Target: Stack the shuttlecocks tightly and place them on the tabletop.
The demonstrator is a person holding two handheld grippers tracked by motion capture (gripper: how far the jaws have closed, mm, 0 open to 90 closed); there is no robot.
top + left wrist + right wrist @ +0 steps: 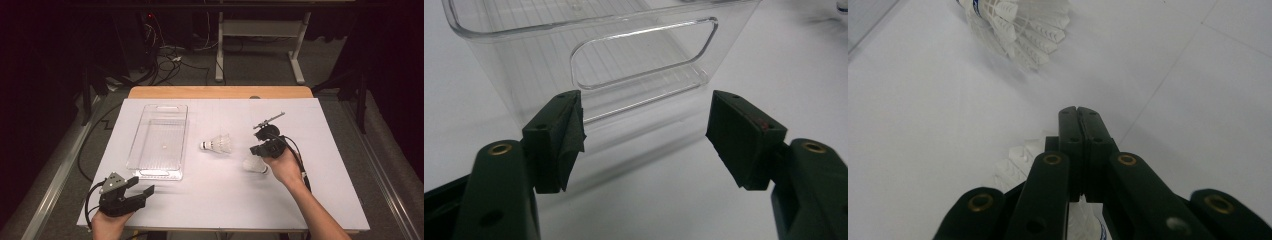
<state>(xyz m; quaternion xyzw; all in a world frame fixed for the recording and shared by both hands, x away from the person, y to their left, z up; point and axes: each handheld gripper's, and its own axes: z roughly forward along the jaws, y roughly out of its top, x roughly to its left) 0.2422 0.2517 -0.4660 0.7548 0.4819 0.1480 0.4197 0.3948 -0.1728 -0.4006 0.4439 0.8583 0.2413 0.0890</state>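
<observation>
My right gripper [1076, 112] pressed closed, half hiding a shuttlecock [1015, 167] beneath; its blue band unreadable. Left gripper [644, 131] gapes empty before the clear bin [589, 45].

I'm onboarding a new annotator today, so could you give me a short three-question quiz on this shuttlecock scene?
1. True or false: the clear bin holds both shuttlecocks.
2. Which tool has its jaws spread wide? A) the left tool B) the right tool
3. Fill in: the left tool's camera looks at the bin's near end wall, which has a ____ cut into it.

Key:
1. False. One shuttlecock lies on the white sheet between the bin and the right tool; the other shuttlecock lies under the right tool.
2. A. The right tool's jaws are pressed together.
3. Handle slot.
</observation>
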